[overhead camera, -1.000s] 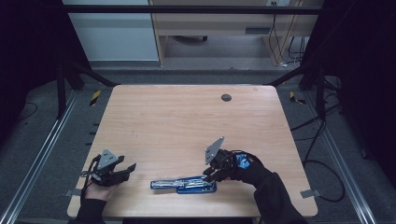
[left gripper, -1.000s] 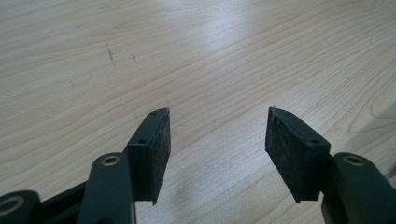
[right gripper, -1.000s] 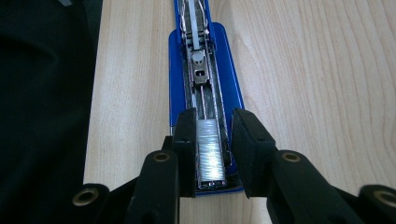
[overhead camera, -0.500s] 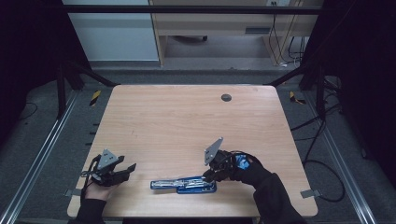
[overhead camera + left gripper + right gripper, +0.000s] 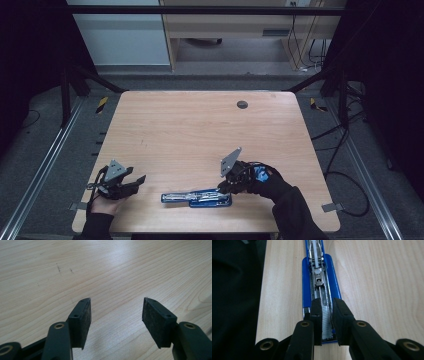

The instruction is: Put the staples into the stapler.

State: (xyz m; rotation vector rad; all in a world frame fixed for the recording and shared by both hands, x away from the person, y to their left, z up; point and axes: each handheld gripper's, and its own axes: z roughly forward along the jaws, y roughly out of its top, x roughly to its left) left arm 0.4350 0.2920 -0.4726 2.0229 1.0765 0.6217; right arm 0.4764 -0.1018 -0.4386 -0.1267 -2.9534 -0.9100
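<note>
Lying opened flat near the front edge of the light wooden bench (image 5: 200, 130): a blue metal stapler (image 5: 196, 197) with staples showing. Right tongs (image 5: 327, 315) at its right end, just closed onto the strip of staples (image 5: 326, 322). Left tongs (image 5: 116, 315) well apart to the left, spread wide, empty.

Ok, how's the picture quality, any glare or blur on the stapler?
High view: evenly lit table, dark surroundings, stapler small but sharp. Right gripper view: stapler clear near the jaws, softer at its far end, staples glinting. Left gripper view: a broad glare patch on the wood; pads slightly soft.
</note>
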